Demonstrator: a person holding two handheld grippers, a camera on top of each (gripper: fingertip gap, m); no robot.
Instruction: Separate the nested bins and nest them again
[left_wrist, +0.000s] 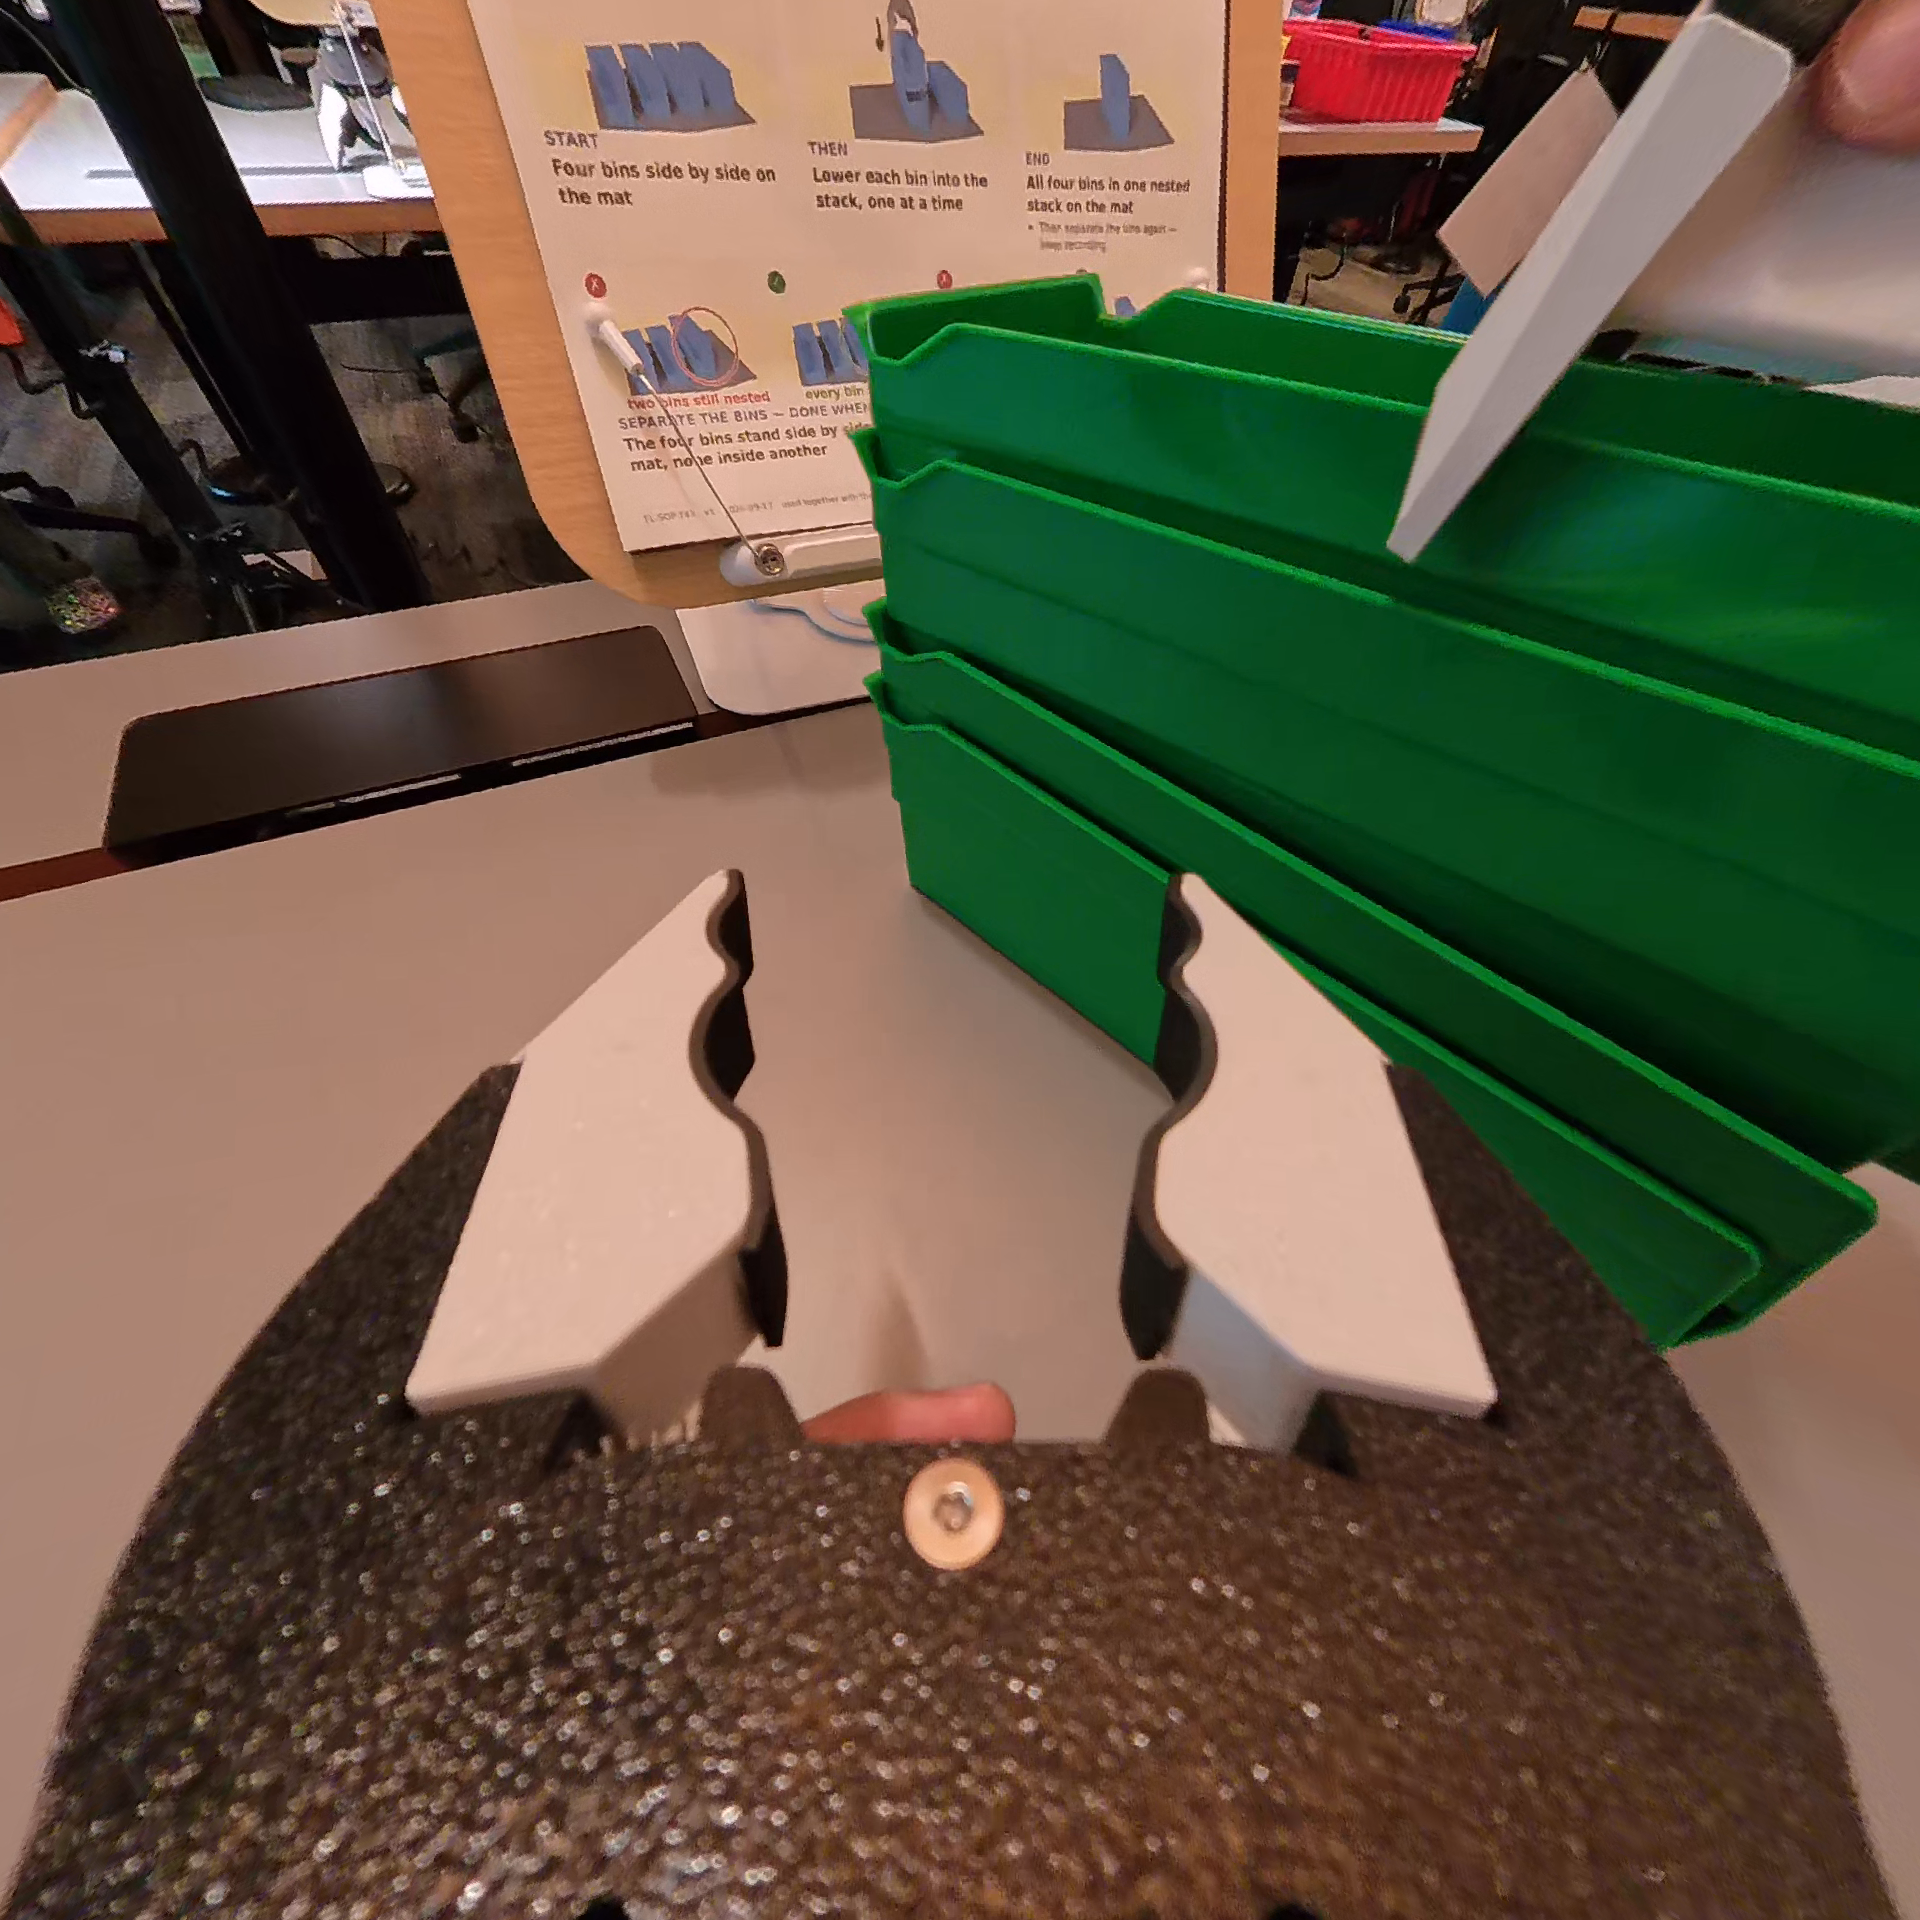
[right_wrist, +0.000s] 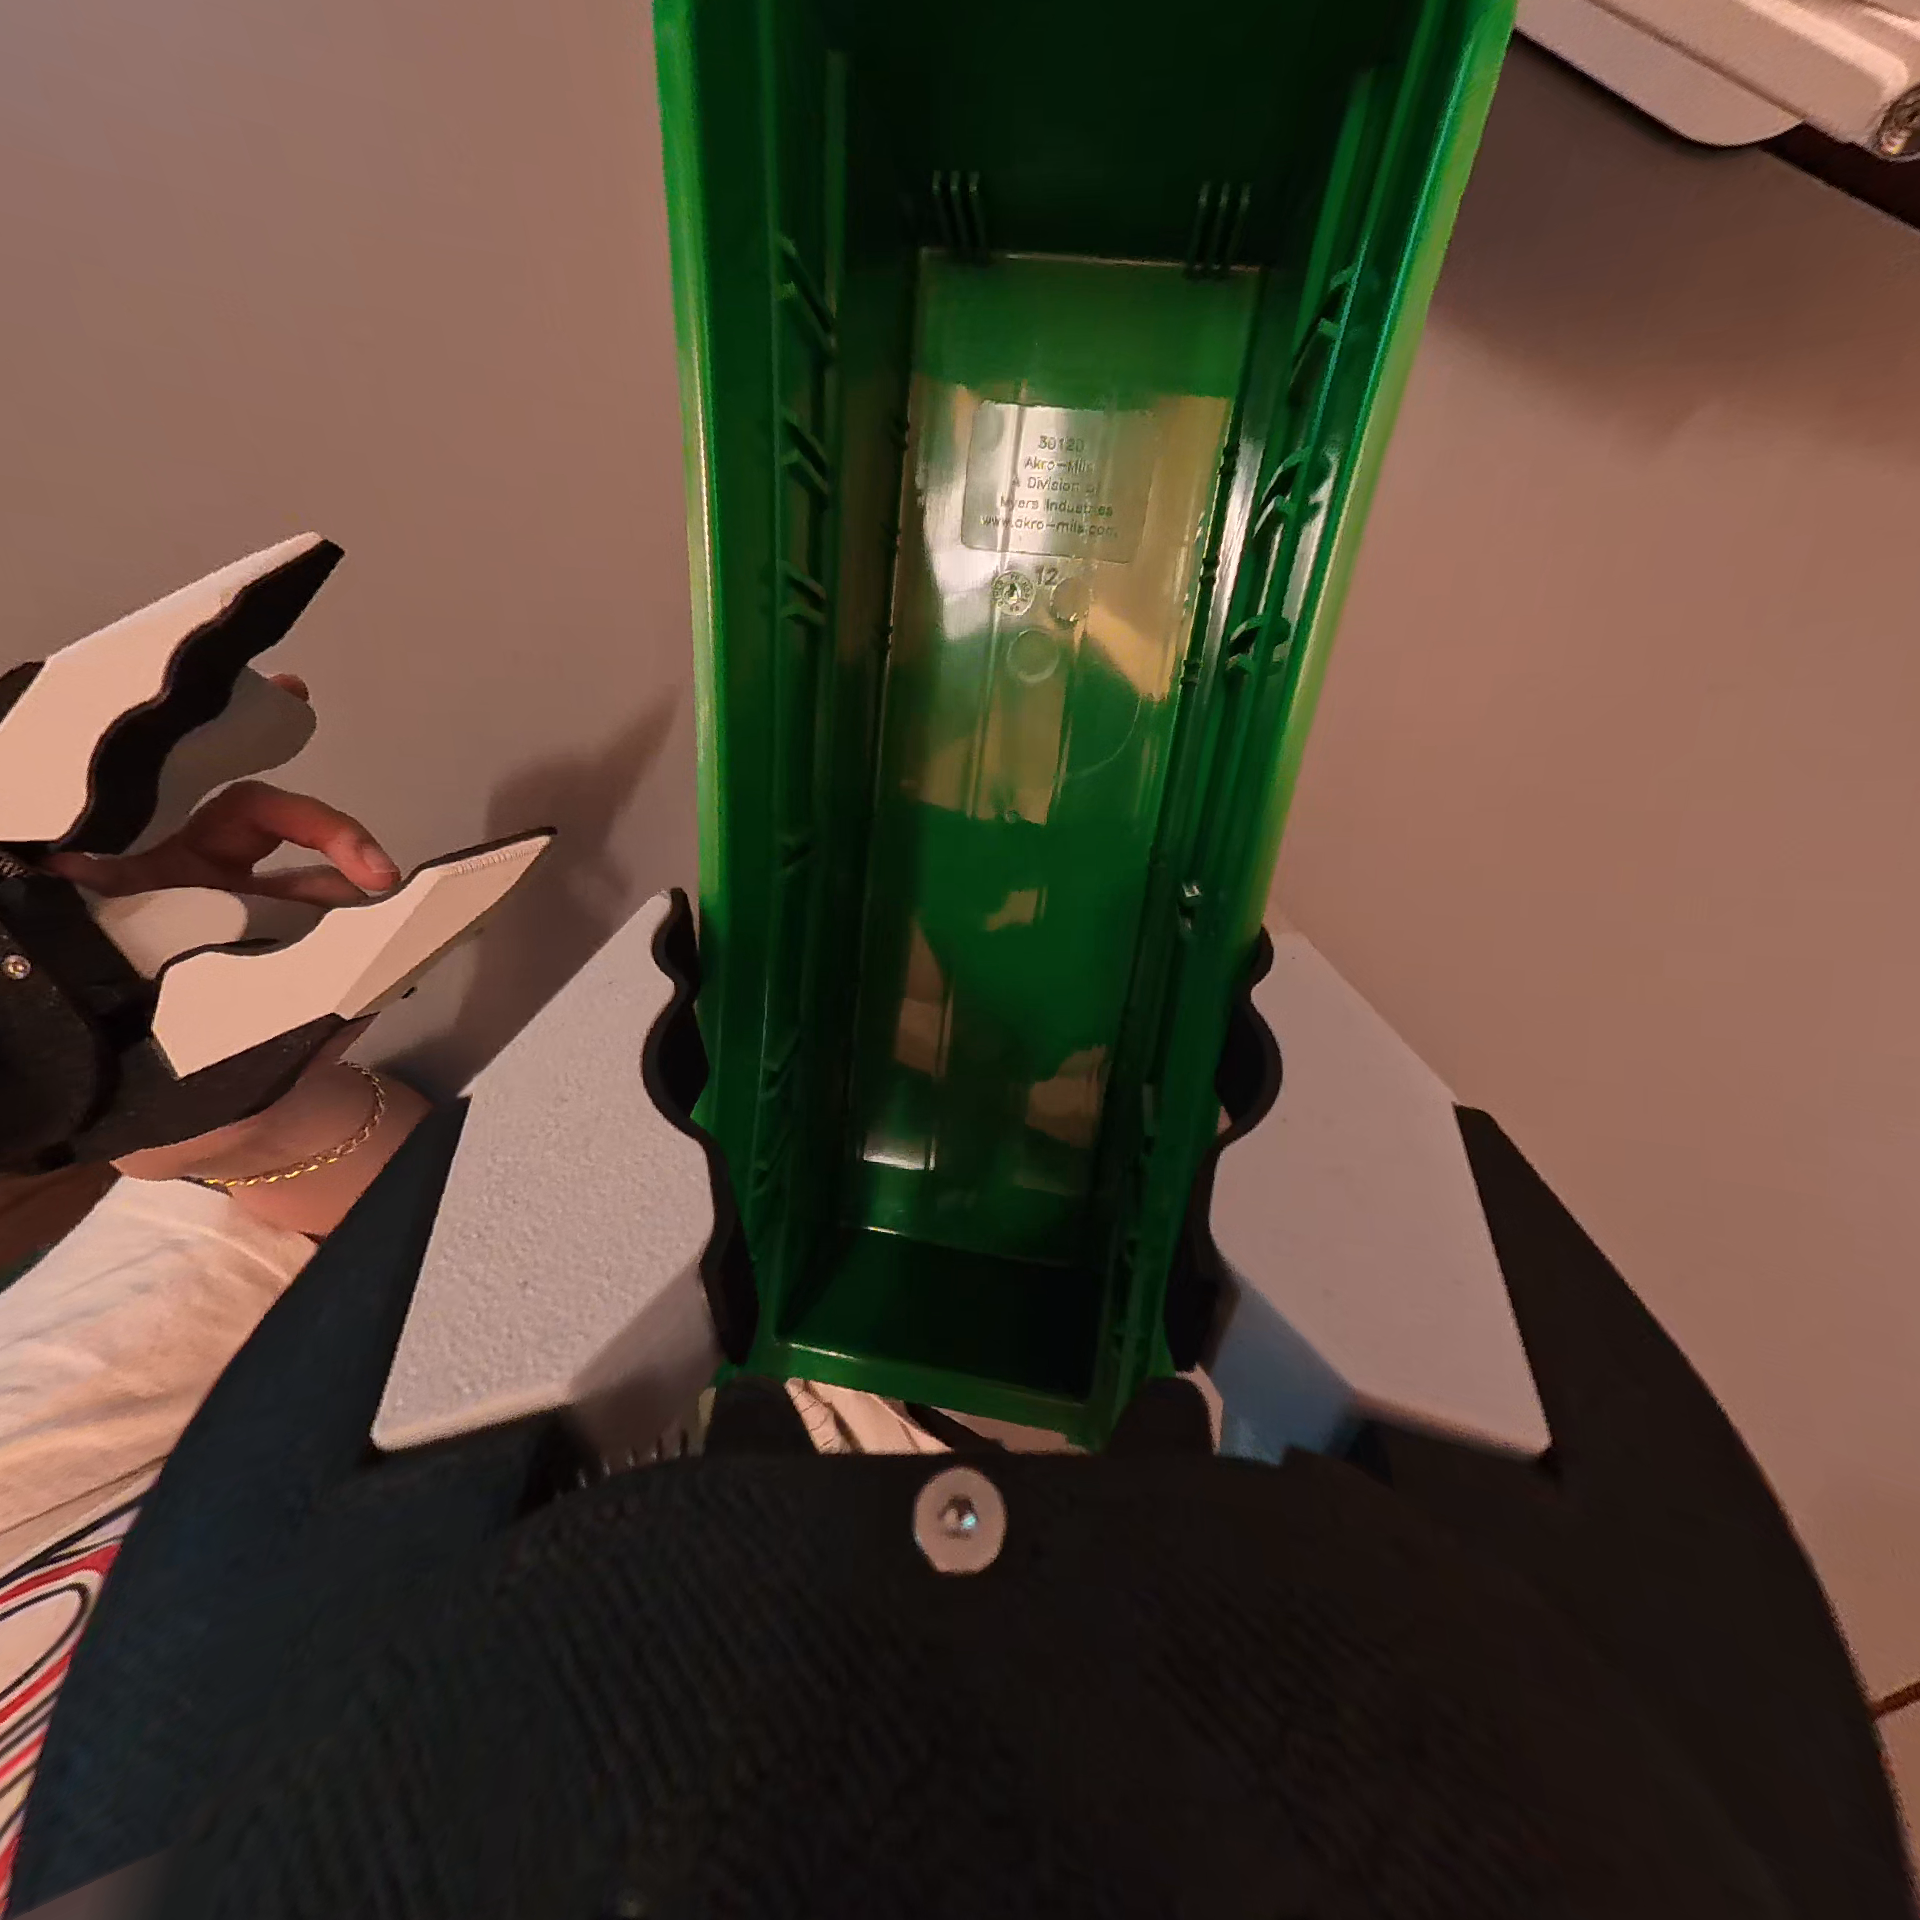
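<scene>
On the grey table (left_wrist: 312, 1039), as the left wrist view shows it, a stack of green bins (left_wrist: 1351, 727) is seen, four rims lying one in another, at the right of the picture. The left gripper (left_wrist: 956, 1060) is held low before the stack with its jaws spread wide and nothing between them; its right finger (left_wrist: 1278, 1122) is near the lowest bin, but contact cannot be confirmed. The bins are judged to be light, stiff plastic with smooth, somewhat slippery walls, so a hold across the two long walls or on a rim is thought best. A grey finger (left_wrist: 1579, 291) of the right gripper comes down from the top right corner onto the uppermost bin. A printed instruction sheet (left_wrist: 852, 260) stands behind.

From the right wrist view, the top bin (right_wrist: 1060, 727) is looked into from above, and its glossy floor with a moulded plate is seen. The right gripper (right_wrist: 956, 1132) is closed on this bin across its narrow width, a black pad (right_wrist: 681, 1081) being pressed on each long outer wall near the end nearest the camera. The gripper is pointed steeply downward. It is judged that a straight upward pull is needed, because nested walls can stick. At the left, the left gripper (right_wrist: 312, 821) is seen apart from the bin, open, with a hand (right_wrist: 260, 842) behind it.
</scene>
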